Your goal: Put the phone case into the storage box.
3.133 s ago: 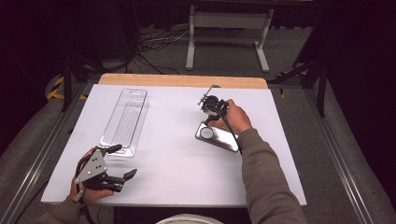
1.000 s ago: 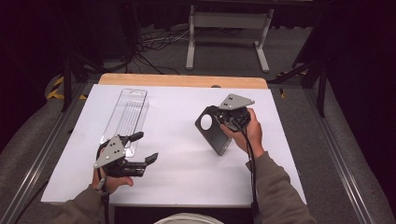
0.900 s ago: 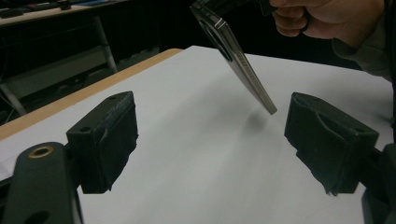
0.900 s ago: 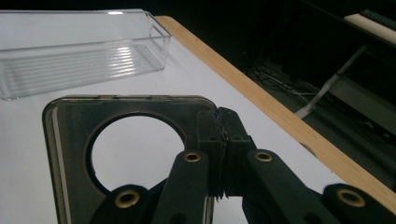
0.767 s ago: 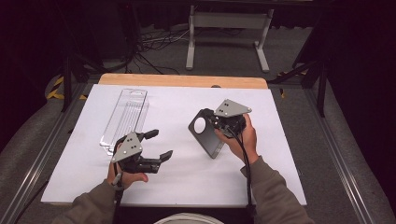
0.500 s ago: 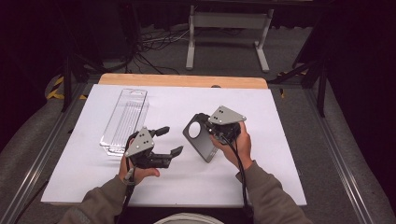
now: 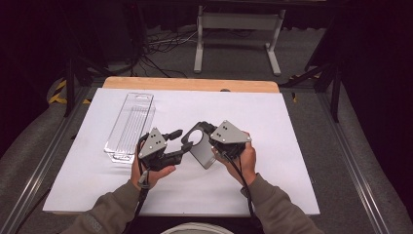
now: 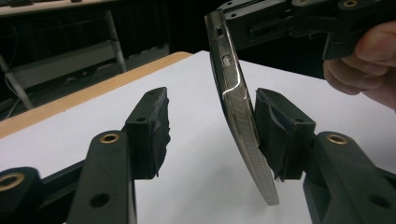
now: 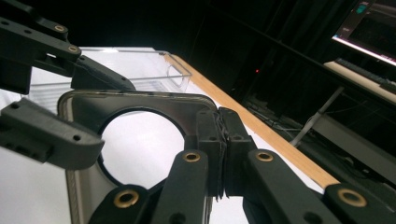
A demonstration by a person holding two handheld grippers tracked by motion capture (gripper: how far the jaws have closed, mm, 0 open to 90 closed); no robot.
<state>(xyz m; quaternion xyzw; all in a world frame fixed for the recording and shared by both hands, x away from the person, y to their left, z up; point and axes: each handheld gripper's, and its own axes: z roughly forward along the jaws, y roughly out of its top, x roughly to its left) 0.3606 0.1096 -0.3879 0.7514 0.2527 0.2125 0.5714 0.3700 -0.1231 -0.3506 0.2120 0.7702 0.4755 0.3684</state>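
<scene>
Two sets of tongs meet over the middle of a white tabletop, each carried in one of a person's hands. The right tongs are clamped tight on the edge of a dark, flat case with a large round hole through it, the pads pinching its rim beside that hole and lifting it clear of the tabletop. In the high view the case hangs tilted between the two tools, just ahead of the right tongs and at the tips of the left tongs. The left tongs have just been closing and stand half open around the case's free edge: seen edge-on, the glossy curved side of the case lies against the pad on the right of the left gripper view, while the other pad is still well apart from it, so no grip is made. A clear plastic tray lies flat on the tabletop just beyond the left tongs, to their outer side. A strip of bare wood borders the tabletop's far edge, well beyond both tongs.
</scene>
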